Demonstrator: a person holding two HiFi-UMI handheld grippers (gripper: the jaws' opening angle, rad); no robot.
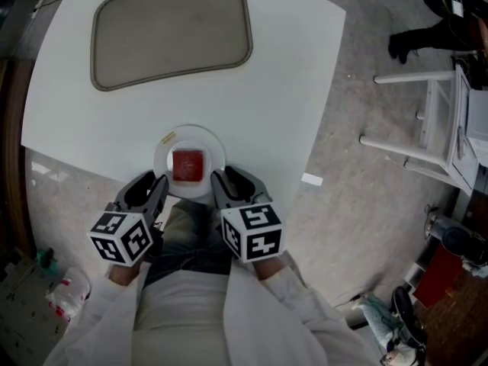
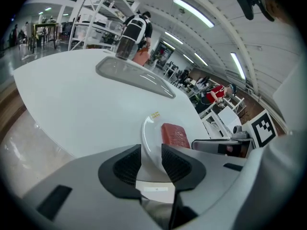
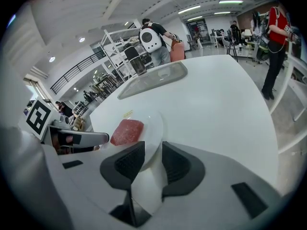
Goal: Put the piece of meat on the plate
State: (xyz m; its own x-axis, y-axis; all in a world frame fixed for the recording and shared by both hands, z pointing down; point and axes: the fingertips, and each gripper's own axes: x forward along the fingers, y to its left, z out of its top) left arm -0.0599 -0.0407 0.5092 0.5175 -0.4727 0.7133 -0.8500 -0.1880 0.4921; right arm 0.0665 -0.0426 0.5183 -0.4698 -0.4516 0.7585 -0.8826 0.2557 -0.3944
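Note:
A square red piece of meat [image 1: 188, 165] lies flat in the middle of a small white plate [image 1: 210, 145], at the near edge of the white table [image 1: 290, 90]. My left gripper [image 1: 156, 180] is at the plate's near-left rim and my right gripper [image 1: 229, 175] at its near-right rim. In the left gripper view, the jaws of the left gripper [image 2: 151, 155] stand apart with the plate [image 2: 149, 133] edge between them and the meat [image 2: 175, 134] just beyond. In the right gripper view, the right gripper [image 3: 153, 152] is likewise open around the plate [image 3: 154, 126] rim, the meat [image 3: 127, 131] to its left.
A large grey tray [image 1: 171, 29] lies at the far side of the table. A small yellow label [image 1: 168, 137] sits at the plate's far-left rim. White furniture [image 1: 427, 120] stands on the floor to the right. People stand beyond the table.

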